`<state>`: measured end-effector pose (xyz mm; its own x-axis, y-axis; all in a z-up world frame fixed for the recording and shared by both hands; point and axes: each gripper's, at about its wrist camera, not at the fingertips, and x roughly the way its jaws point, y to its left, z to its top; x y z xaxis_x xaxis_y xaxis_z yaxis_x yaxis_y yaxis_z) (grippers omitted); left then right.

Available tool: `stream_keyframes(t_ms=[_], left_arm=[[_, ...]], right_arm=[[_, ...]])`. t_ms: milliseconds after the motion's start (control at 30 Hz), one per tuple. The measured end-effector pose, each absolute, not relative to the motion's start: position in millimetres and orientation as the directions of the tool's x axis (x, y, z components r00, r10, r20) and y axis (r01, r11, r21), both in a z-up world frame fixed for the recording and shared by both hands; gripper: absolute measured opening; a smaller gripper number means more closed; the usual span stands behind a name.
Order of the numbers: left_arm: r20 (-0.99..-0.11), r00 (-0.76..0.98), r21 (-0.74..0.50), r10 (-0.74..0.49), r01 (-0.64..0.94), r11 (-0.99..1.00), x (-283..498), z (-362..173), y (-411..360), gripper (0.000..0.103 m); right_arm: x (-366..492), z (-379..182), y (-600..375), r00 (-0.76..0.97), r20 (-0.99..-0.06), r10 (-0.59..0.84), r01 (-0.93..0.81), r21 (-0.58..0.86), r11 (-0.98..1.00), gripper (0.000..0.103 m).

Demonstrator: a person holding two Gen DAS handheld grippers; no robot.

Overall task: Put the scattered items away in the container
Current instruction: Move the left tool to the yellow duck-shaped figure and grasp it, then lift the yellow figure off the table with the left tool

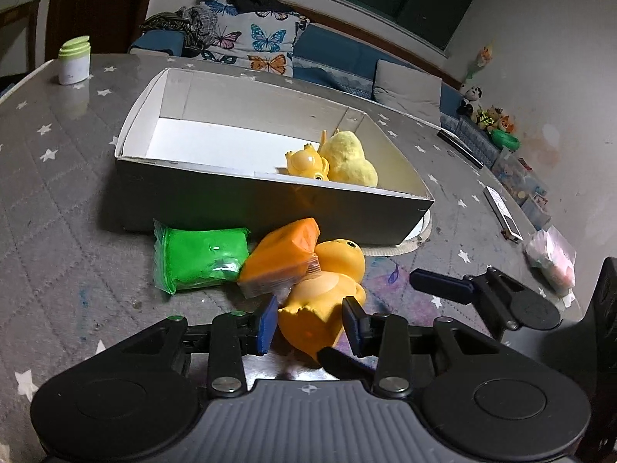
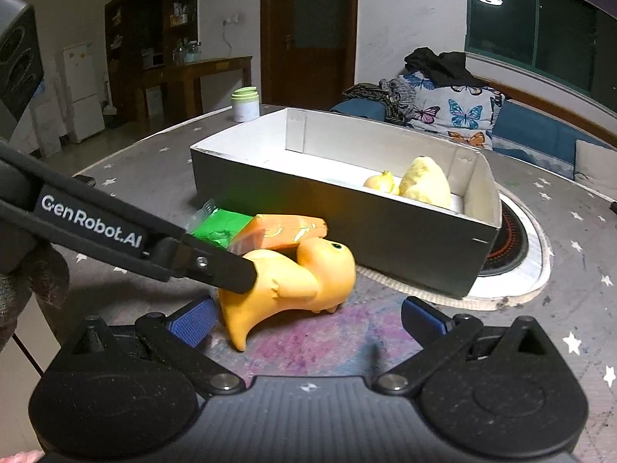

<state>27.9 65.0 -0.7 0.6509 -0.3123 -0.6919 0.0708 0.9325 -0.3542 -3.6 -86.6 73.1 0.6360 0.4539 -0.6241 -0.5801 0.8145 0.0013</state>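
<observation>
A yellow rubber duck [image 1: 322, 301] lies on its side on the grey star-patterned table [image 1: 58, 193], in front of the open cardboard box [image 1: 270, 200]. My left gripper [image 1: 312, 326] has its blue pads on both sides of the duck's tail end and is shut on it. An orange clay packet [image 1: 279, 256] leans on the duck, with a green clay packet [image 1: 198, 254] beside it. The box holds a small yellow toy [image 1: 308, 164] and a yellow plush [image 1: 349, 158]. My right gripper [image 2: 308, 318] is open and empty, right of the duck [image 2: 293, 281]; the box [image 2: 347, 227] stands behind it.
A white jar with a green lid [image 1: 74, 60] stands at the table's far left corner. A round stove plate [image 2: 513, 247] lies under the box's right end. A plastic bag [image 1: 551, 258] and a small device [image 1: 501, 208] lie on the right. A sofa with cushions [image 1: 254, 42] is behind.
</observation>
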Motion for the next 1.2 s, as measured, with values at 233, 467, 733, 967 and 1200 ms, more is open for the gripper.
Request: stream_keyframes(t_ms=[233, 467, 733, 967, 1200], left_arm=[[-0.689, 0.622, -0.44, -0.371, 0.048, 0.897, 31.0, -2.1, 65.2, 0.039], [-0.68, 0.611, -0.456, -0.404, 0.078, 0.886, 36.8, -4.8, 53.9, 0.04], [-0.686, 0.607, -0.456, -0.402, 0.072, 0.887, 47.4, -6.6, 49.0, 0.041], [-0.691, 0.574, -0.5, -0.44, 0.06, 0.864, 57.3, -10.5, 51.4, 0.044], [-0.688, 0.554, -0.547, -0.468, 0.026, 0.836, 64.5, -14.2, 51.5, 0.045]], right_arm=[[-2.3, 67.6, -81.1, 0.627, -0.635, 0.452, -0.589, -0.006, 0.808, 0.103], [5.2, 66.3, -90.2, 0.624, -0.641, 0.447, -0.564, 0.026, 0.825, 0.103], [11.7, 65.3, -94.7, 0.604, -0.64, 0.476, -0.573, 0.068, 0.817, 0.102], [15.7, 61.1, -90.1, 0.569, -0.65, 0.503, -0.595, 0.096, 0.798, 0.085], [18.3, 59.9, -89.9, 0.565, -0.656, 0.5, -0.583, 0.111, 0.805, 0.064]])
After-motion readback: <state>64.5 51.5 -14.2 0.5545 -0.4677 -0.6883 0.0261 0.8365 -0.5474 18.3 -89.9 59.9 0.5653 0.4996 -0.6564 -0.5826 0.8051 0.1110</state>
